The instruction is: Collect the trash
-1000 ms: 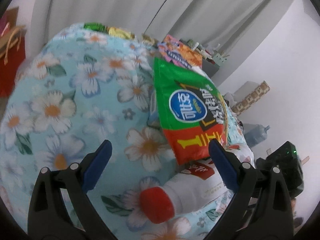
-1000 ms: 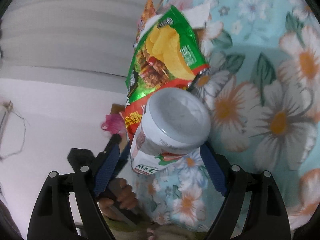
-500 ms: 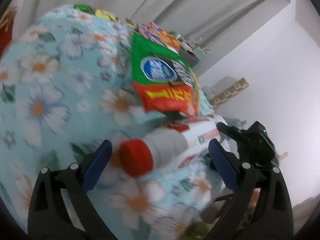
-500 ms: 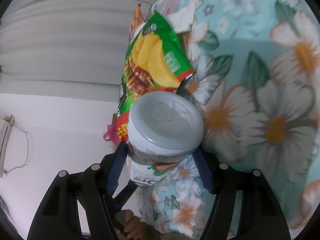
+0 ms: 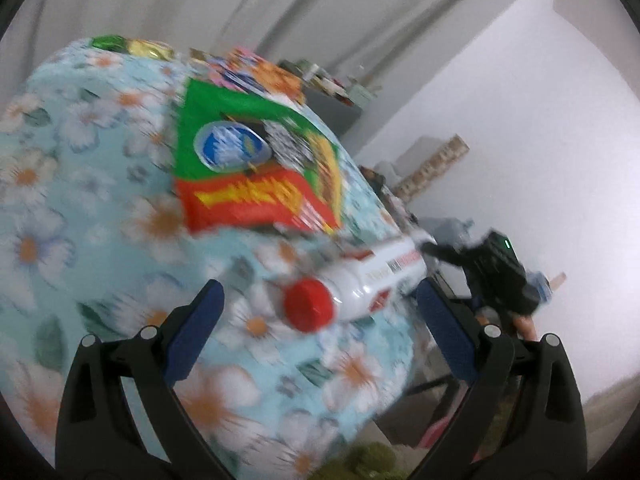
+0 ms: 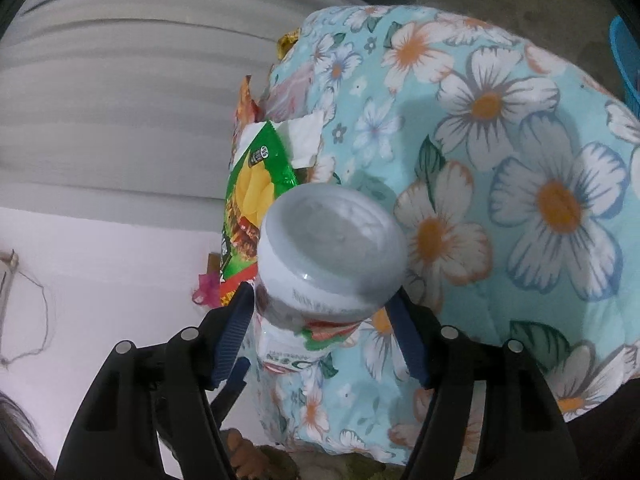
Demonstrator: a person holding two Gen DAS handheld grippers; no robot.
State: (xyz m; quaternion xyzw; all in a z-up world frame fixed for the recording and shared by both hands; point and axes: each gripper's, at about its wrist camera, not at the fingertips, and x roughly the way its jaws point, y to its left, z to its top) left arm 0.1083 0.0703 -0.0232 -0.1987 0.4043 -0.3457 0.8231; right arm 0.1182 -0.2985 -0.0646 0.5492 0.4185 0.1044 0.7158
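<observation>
A white bottle (image 5: pixel 360 280) with a red cap (image 5: pixel 308 306) lies near the edge of the floral tablecloth (image 5: pixel 80 200); its bottom end faces the right wrist camera (image 6: pixel 332 240). My right gripper (image 6: pixel 324 328) is shut on the bottle's body and shows as a black shape at the bottle's far end in the left wrist view (image 5: pixel 496 272). My left gripper (image 5: pixel 320 328) is open, its fingers on either side of the capped end, not touching. A green and red chip bag (image 5: pixel 256 176) lies just beyond the bottle and also shows in the right wrist view (image 6: pixel 252 196).
More wrappers (image 5: pixel 260 72) lie at the far side of the table, with a white napkin (image 6: pixel 304 136) by the bag. Grey curtains (image 6: pixel 120 100) and a white wall (image 5: pixel 520 140) stand behind. Something blue (image 6: pixel 626 60) shows at the right edge.
My right gripper has closed onto the white bottle. My left gripper has pulled back and swung, so the bottle's cap now sits between its fingers, farther from the camera.
</observation>
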